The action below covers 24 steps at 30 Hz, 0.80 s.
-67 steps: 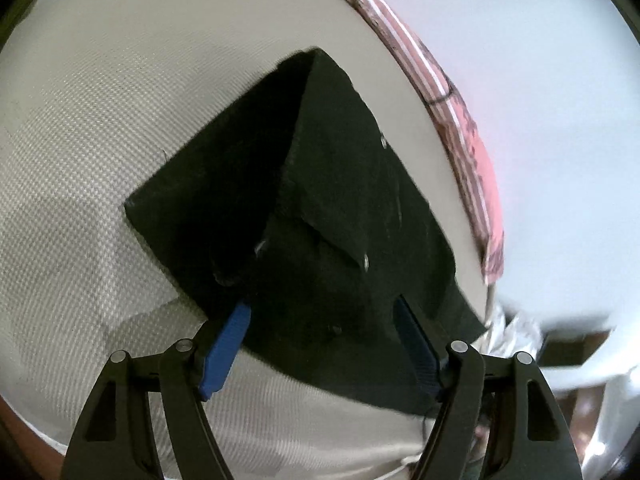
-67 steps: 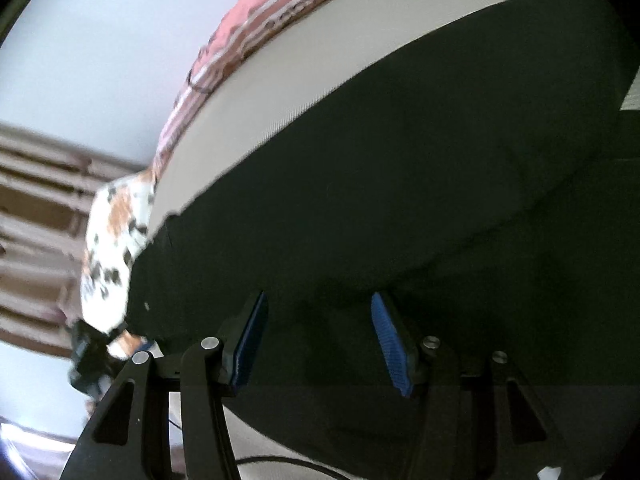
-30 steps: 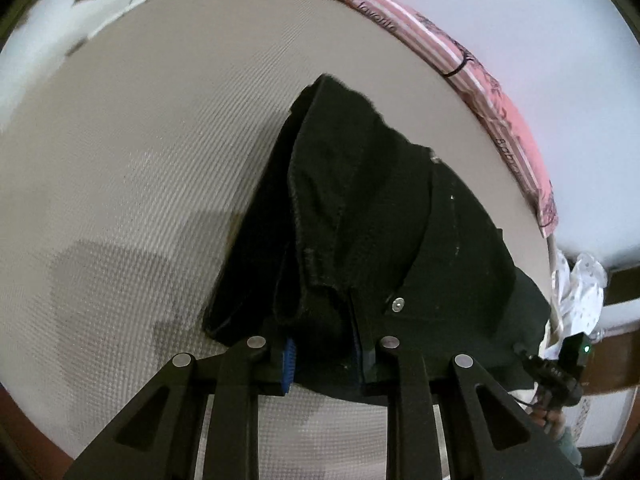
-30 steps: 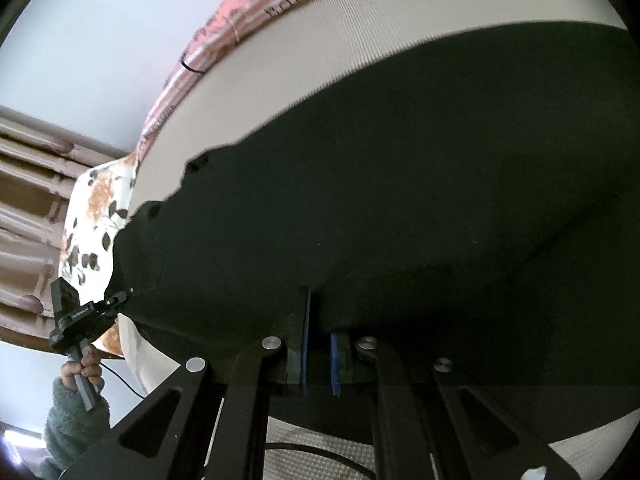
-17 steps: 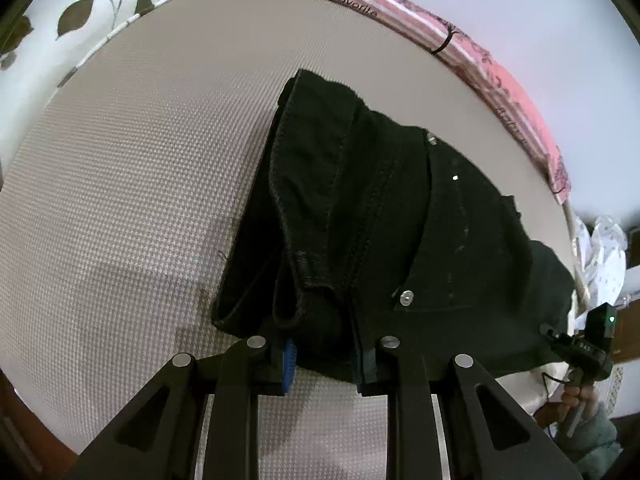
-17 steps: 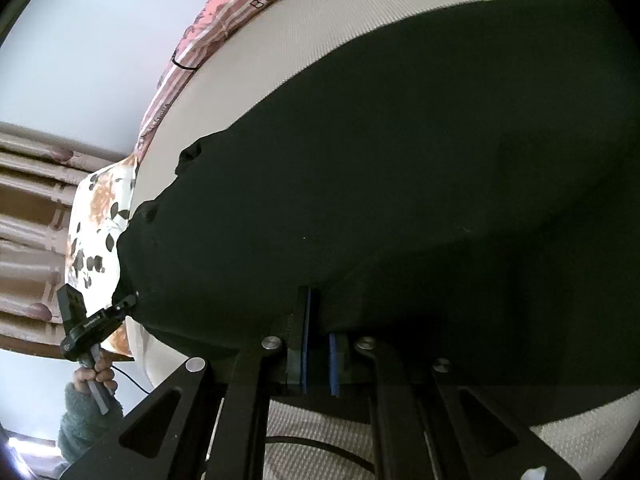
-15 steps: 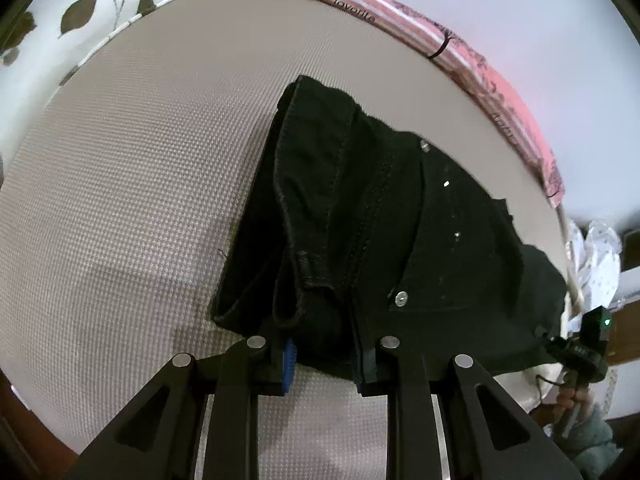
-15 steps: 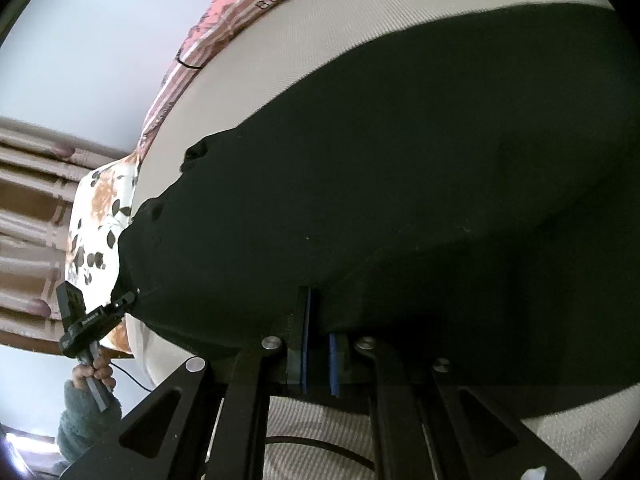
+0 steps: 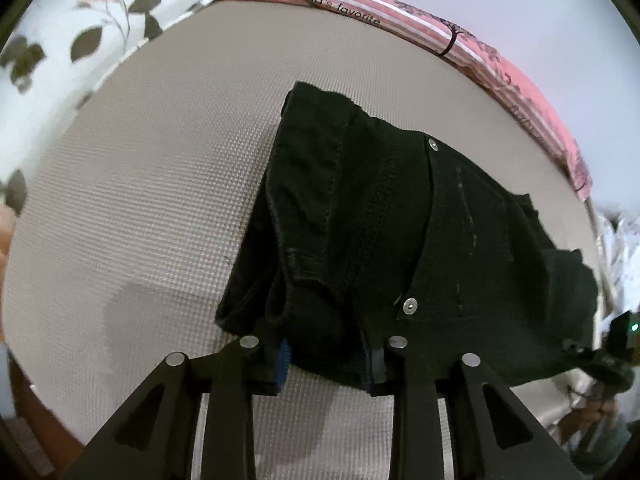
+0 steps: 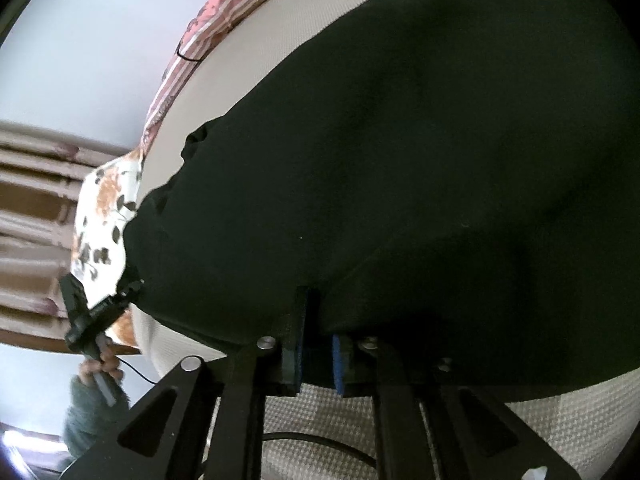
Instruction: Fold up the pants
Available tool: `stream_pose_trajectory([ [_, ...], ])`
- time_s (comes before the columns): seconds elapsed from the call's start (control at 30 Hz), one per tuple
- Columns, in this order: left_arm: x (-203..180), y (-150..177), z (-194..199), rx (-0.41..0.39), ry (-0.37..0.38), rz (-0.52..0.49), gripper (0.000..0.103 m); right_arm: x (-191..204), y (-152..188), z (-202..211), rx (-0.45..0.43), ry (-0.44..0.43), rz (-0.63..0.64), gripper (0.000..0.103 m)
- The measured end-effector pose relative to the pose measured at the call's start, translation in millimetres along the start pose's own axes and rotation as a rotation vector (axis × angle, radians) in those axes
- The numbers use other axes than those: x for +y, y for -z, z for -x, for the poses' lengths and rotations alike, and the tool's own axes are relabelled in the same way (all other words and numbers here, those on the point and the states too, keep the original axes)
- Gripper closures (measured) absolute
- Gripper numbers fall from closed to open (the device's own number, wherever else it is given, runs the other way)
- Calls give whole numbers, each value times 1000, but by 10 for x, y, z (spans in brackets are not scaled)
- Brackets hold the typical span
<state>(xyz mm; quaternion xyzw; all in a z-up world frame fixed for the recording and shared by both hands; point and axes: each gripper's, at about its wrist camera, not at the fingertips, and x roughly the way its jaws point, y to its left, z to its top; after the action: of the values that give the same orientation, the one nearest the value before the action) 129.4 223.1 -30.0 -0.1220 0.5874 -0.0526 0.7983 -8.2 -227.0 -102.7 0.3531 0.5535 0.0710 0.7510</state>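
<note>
Pants (image 9: 392, 240), black and bunched in a folded stack, lay on our textured beige mattress (image 9: 140, 200) near the pink striped edge (image 9: 480, 52). Our left gripper (image 9: 328, 364) had just been easing apart, cloth between the blue pads but the squeeze slackening; our right gripper (image 10: 316, 356) likewise parted a little around the near hem. We judged the fold laid down and release under way. Dark fabric hid the layers, and whether either pad pressed, we couldn't tell.
</note>
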Motion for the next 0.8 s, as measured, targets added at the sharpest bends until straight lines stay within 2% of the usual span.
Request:
stream_pose_trajectory([
  [0.03, -28, 18, 31, 0, -16, -14, 65, -18, 1, 28, -1, -9, -8, 84],
  [0.07, -54, 34, 54, -1, -25, -27, 57, -43, 1, 85, -12, -8, -11, 77],
  [0.1, -93, 67, 96, -3, -46, -48, 53, -67, 2, 135, -24, -3, -12, 68],
  [0.13, -117, 92, 124, -4, -62, -61, 50, -111, 6, 215, -42, 1, -16, 66],
  [0.27, -230, 251, 262, -16, -112, -102, 49, -387, 26, 526, -110, 35, -71, 66],
  [0.4, -559, 406, 436, -87, -127, -196, 49, -793, -83, 880, -194, 73, -158, 66],
  [0.47, -808, 465, 504, -125, -97, -259, 49, -985, -179, 1006, -224, 81, -200, 66],
  [0.6, -1415, 567, 506, -148, 28, -413, 49, -1293, -446, 1216, -271, 87, -251, 66],
  [0.8, -2387, 757, 145, -55, 192, -631, 49, -1612, -767, 1353, -307, 110, -275, 66],
])
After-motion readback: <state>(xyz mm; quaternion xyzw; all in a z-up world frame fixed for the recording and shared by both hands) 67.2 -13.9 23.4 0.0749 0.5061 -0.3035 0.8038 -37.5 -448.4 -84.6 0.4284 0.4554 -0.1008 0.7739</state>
